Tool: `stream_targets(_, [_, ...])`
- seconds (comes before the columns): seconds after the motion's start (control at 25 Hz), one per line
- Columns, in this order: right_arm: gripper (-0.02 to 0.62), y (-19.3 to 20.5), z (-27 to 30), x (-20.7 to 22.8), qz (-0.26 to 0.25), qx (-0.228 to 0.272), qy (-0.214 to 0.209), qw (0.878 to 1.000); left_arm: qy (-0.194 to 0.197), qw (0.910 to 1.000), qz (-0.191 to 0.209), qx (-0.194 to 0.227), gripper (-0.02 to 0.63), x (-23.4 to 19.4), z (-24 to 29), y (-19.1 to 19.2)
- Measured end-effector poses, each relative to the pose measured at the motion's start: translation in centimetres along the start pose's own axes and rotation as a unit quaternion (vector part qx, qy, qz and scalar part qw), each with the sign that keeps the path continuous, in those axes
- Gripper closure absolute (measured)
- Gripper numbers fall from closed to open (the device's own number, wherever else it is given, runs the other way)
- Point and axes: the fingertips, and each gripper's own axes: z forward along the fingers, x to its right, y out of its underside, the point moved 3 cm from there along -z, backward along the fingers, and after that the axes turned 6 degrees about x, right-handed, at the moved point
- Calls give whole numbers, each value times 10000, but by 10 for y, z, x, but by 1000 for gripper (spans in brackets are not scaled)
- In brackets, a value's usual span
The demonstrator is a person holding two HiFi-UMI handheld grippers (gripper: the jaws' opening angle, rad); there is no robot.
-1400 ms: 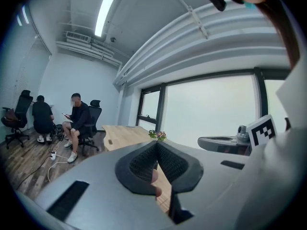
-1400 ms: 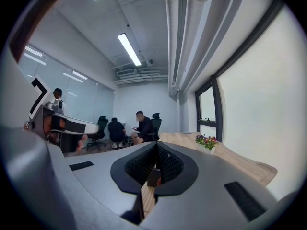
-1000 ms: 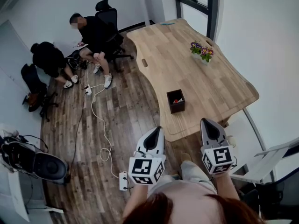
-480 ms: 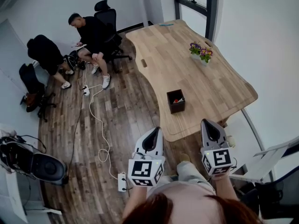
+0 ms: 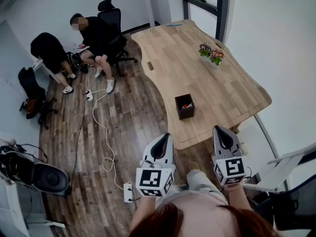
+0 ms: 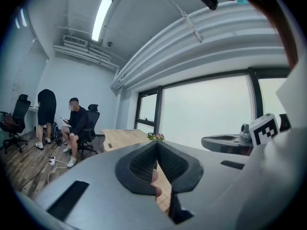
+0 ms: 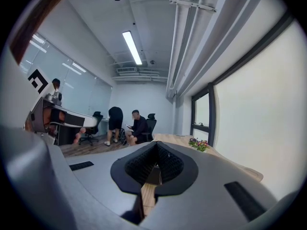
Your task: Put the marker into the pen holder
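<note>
1. The left gripper [image 5: 162, 138] has its jaws pressed together with nothing between them. It is held low in front of the person's body and points forward.
2. The right gripper [image 5: 220, 129] is closed and empty too, level with the left and parallel to it.
3. Ahead, between their lines, the black square pen holder [image 5: 185, 107] stands upright near the wooden table's [image 5: 217, 85] near edge.
4. A red-and-white marker [image 5: 186, 105] shows inside the holder; its axis cannot be made out.
5. Further along the table stands a flower pot [image 5: 212, 54].
</note>
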Motion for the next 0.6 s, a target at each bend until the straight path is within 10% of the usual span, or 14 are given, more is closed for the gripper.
stream_targets(0.6, [595, 0, -1, -4, -87, 12, -2, 10000, -66, 9999, -60, 87, 604, -5, -8, 0])
